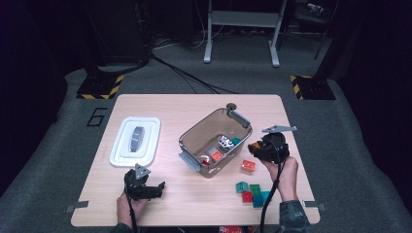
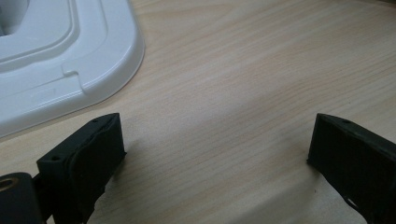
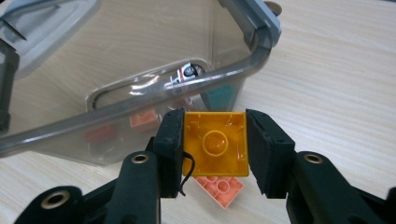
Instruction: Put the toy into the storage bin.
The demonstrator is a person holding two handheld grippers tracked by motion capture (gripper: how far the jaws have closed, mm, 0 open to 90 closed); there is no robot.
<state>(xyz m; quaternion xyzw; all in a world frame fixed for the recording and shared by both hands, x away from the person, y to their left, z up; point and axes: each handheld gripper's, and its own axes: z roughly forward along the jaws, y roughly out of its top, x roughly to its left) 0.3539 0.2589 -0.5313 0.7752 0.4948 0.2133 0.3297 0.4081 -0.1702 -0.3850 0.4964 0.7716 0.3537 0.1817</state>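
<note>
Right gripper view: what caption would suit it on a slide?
Right tool holding a yellow brick beside the clear bin.

High view overhead facing forward-down, gripper views close, sharing the table (image 1: 194, 204) and bin (image 3: 140, 107)

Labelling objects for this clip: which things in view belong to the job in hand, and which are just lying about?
In the job:
- right gripper, shut on the yellow brick
- clear bin, bricks already inside
- loose bricks and orange brick on the table beside it

Lying about:
- white lid, set aside at left
- left gripper, open over bare table
</note>
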